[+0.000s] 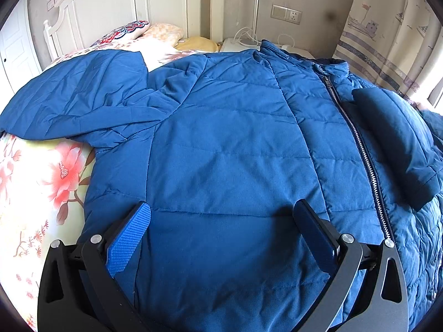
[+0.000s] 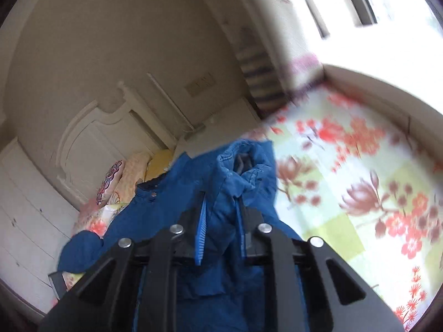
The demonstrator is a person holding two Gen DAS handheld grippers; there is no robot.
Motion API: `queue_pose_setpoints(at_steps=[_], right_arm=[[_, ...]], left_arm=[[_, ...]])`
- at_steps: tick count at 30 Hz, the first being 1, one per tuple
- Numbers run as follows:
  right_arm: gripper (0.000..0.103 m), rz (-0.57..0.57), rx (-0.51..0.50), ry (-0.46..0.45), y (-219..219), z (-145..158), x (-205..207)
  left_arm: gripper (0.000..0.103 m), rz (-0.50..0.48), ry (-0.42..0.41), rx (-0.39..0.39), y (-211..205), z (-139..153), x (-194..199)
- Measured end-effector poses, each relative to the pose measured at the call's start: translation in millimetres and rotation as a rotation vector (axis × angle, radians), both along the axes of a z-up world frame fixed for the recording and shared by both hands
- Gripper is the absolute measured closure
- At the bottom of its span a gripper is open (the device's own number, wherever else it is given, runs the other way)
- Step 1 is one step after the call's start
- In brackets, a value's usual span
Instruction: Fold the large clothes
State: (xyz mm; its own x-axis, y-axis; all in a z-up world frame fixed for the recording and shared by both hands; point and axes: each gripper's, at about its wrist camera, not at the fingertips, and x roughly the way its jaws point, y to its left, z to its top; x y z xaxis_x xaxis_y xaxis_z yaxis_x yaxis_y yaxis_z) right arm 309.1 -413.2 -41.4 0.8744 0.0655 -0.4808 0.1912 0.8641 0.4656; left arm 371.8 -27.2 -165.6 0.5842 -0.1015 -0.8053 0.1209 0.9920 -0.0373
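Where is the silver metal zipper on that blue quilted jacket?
In the left wrist view, the silver metal zipper runs down the right part of the blue quilted jacket, beside a folded-over sleeve, right of the open left gripper.

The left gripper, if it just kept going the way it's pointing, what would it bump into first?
Most likely the blue jacket. The left gripper hangs open above its quilted front panel, angled down toward it, with nothing visible in between; depth is hard to judge.
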Motion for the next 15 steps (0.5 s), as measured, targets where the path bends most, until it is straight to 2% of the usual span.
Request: queue_pose_setpoints(at_steps=[3, 5, 6, 7, 8, 11, 13, 15], right_arm=[[0.086, 0.208, -0.158, -0.064, 76, 30, 28], [0.080, 0.364, -0.201, -0.065, 123, 33, 44], [0.066, 0.467, -0.182, -0.055, 145, 32, 52], [0.043, 0.548, -0.162, -0.036, 165, 28, 57], [0.038, 0.594, -0.156, -0.027, 180, 28, 60], [0.038, 0.628, -0.134, -0.066, 187, 36, 55], [0.038, 0.577, -0.114, -0.094, 164, 43, 43], [0.038, 0.462, -0.093, -0.116, 122, 44, 26]], left_arm=[[0.004, 0.001, -0.004, -0.015, 2, 1, 0], [0.004, 0.001, -0.011, -0.051, 7, 2, -2], [0.004, 0.002, -0.014, -0.075, 10, 3, -2], [0.004, 0.002, -0.016, -0.094, 13, 4, -2], [0.004, 0.003, -0.019, -0.119, 17, 4, -2], [0.004, 0.003, -0.025, -0.157, 21, 5, -3], [0.004, 0.003, -0.025, -0.159, 20, 6, -3], [0.004, 0.002, -0.026, -0.155, 19, 6, -2]])
